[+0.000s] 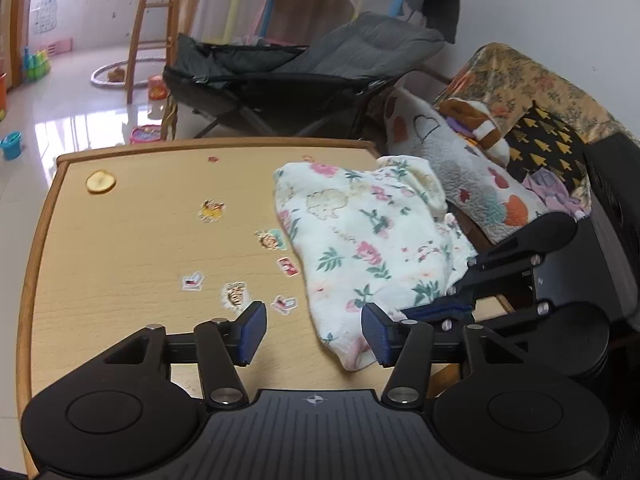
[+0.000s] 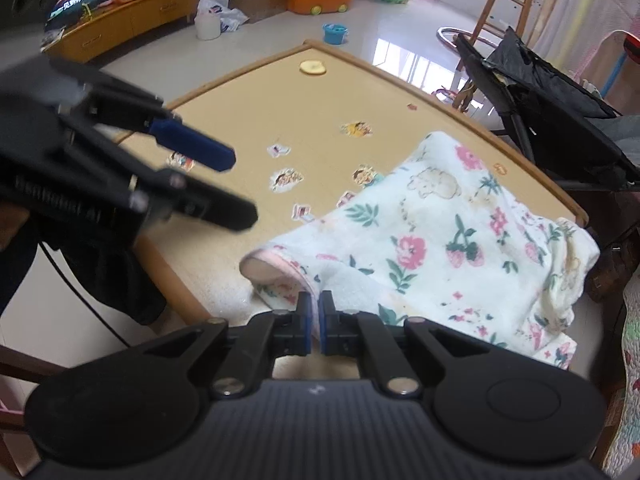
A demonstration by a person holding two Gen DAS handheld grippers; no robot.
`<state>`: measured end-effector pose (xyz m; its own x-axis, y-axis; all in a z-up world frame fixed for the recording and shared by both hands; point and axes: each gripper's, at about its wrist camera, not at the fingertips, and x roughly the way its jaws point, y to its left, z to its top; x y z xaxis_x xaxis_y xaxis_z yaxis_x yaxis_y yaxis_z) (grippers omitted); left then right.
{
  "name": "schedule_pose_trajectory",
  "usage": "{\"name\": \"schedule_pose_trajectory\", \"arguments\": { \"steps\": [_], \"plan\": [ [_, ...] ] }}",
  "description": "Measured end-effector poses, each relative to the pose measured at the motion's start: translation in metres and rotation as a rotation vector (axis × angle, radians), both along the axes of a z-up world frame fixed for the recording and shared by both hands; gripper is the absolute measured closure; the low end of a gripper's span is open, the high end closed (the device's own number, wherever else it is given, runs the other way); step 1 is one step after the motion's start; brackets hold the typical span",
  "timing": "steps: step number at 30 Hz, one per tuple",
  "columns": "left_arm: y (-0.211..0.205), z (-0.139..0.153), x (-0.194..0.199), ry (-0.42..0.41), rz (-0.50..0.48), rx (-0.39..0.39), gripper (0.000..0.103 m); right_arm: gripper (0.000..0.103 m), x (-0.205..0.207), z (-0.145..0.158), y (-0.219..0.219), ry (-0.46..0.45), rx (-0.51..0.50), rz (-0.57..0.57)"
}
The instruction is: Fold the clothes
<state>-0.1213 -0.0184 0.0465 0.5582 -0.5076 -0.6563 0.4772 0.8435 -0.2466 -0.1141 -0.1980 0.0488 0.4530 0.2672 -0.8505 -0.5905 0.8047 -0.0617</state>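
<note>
A white floral garment (image 1: 360, 240) lies bunched on the right half of the wooden table (image 1: 120, 240). In the left wrist view my left gripper (image 1: 314, 332) stands open, just above the table's near edge. The garment's near corner reaches in beside its right pad (image 1: 376, 336), and nothing is pinched there. My right gripper (image 2: 314, 320) is shut on the garment (image 2: 440, 240) at its near hem, beside a pink-lined cuff. It also appears from the side as the right gripper (image 1: 416, 312). In the right wrist view the left gripper (image 2: 240, 188) hovers blurred over the table (image 2: 320, 120).
Stickers (image 1: 212, 210) dot the tabletop, and a round yellow slice (image 1: 101, 181) lies at its far left corner. Beyond the table stands a grey folding chair (image 1: 320, 64). A sofa with a heart-print blanket (image 1: 472, 176) and cushions is on the right. Toys litter the floor.
</note>
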Motion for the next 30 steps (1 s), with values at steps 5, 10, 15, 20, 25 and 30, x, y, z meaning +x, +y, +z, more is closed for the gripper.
{"name": "schedule_pose_trajectory", "arguments": {
  "steps": [5, 10, 15, 20, 25, 30],
  "plan": [
    [-0.006, -0.006, -0.007, -0.013, -0.064, 0.013, 0.048, 0.099, 0.000, 0.011, -0.004, -0.013, 0.011, -0.014],
    [-0.008, -0.010, -0.016, -0.071, -0.126, -0.011, 0.048, 0.099, 0.001, 0.019, -0.006, -0.027, 0.020, -0.024],
    [-0.023, -0.019, -0.018, -0.100, -0.175, 0.092, 0.048, 0.099, 0.003, 0.024, -0.008, -0.035, 0.017, -0.033],
    [-0.037, -0.025, -0.017, -0.100, -0.208, 0.131, 0.052, 0.099, 0.007, 0.029, -0.009, -0.043, 0.022, -0.043],
    [-0.044, -0.029, -0.012, -0.094, -0.181, 0.146, 0.052, 0.099, 0.010, 0.029, -0.009, -0.044, 0.020, -0.045],
    [-0.048, -0.033, -0.006, -0.053, -0.170, 0.150, 0.079, 0.099, 0.011, 0.029, -0.009, -0.045, 0.017, -0.046]
  ]
}}
